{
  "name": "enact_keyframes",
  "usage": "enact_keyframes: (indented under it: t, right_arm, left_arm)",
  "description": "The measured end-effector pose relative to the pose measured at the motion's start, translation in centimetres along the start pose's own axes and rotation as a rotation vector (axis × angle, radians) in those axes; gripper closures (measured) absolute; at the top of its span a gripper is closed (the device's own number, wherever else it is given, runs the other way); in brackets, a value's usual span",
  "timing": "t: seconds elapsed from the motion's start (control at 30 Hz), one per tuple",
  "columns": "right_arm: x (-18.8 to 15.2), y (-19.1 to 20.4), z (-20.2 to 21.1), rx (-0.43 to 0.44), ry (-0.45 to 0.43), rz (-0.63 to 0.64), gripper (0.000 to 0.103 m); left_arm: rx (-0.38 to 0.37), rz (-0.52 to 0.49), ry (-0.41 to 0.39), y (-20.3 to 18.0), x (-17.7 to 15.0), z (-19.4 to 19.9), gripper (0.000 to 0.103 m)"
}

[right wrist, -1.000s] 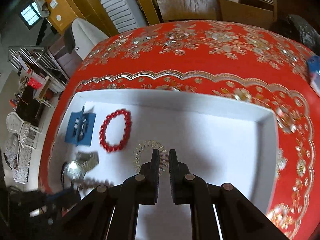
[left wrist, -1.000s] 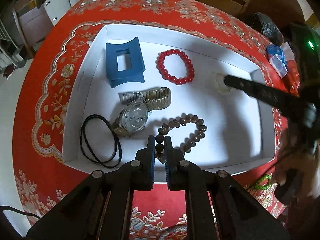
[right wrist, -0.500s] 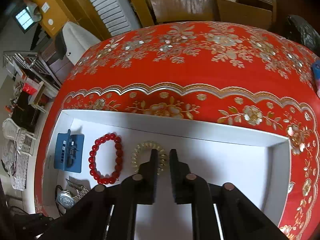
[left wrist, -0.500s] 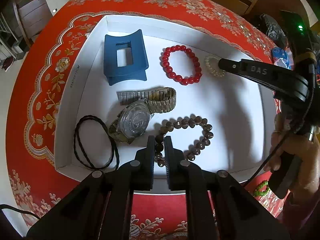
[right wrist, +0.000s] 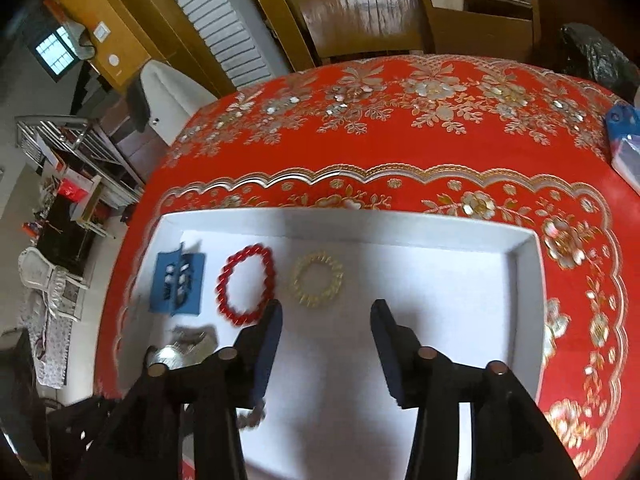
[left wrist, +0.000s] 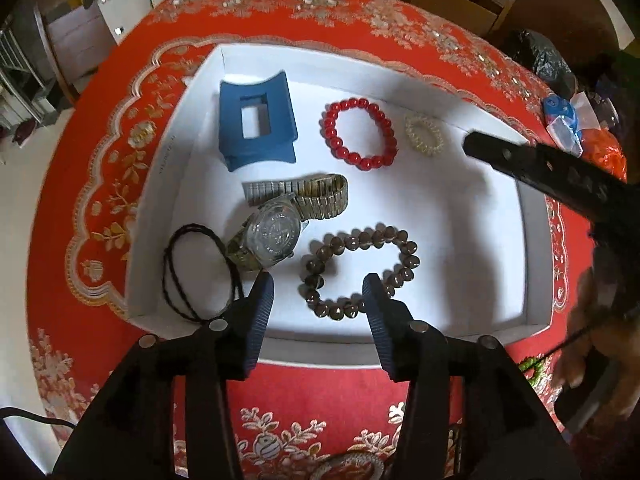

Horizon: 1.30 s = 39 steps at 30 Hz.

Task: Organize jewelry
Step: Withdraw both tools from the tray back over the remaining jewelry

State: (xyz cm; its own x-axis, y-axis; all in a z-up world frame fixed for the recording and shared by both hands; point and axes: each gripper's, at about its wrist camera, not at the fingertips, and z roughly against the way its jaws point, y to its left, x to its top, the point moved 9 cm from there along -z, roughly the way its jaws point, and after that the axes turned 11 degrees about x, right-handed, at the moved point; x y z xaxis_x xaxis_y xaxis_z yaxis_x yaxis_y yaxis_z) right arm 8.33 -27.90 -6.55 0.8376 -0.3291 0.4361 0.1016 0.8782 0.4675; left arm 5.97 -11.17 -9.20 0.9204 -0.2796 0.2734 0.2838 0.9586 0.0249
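jewelry lies loose in the shallow white cardboard tray (left wrist: pixel 536 264): a brown beaded bracelet (left wrist: pixel 360 272) between the spread-apart left gripper (left wrist: pixel 318 294) fingers, a pale gold spiral hair tie (right wrist: pixel 318 279) just ahead of the equally spread, empty right gripper (right wrist: pixel 326 320).

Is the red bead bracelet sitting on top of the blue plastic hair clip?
No, the red bead bracelet lies flat on the white tray beside the blue plastic hair clip, with a bare white gap between them.
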Motion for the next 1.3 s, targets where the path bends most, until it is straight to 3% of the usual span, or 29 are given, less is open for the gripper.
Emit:
enact_keyframes:
  t: [0.47,0.7,0.83,1.3]
  right_arm:
    - [-8.0,1.9,6.5,0.012,-0.023,0.016,0.058]
    - [-12.3,2.8,9.4,0.015,-0.02,0.041,0.057]
    - [-14.5,3.1,11.3,-0.007,-0.029,0.071,0.044]
    - [-19.6,3.8,15.7,-0.001,-0.044,0.103,0.043]
  left_arm:
    - [0.113,0.028,-0.109,1.8,-3.5,4.9,0.056]
    - [0.13,0.047,-0.132,1.5,-6.5,6.9,0.056]
    - [0.135,0.049,-0.152,0.9,-8.4,8.4,0.056]
    - [0.162,0.049,-0.204,-0.7,-14.0,11.5,0.056]
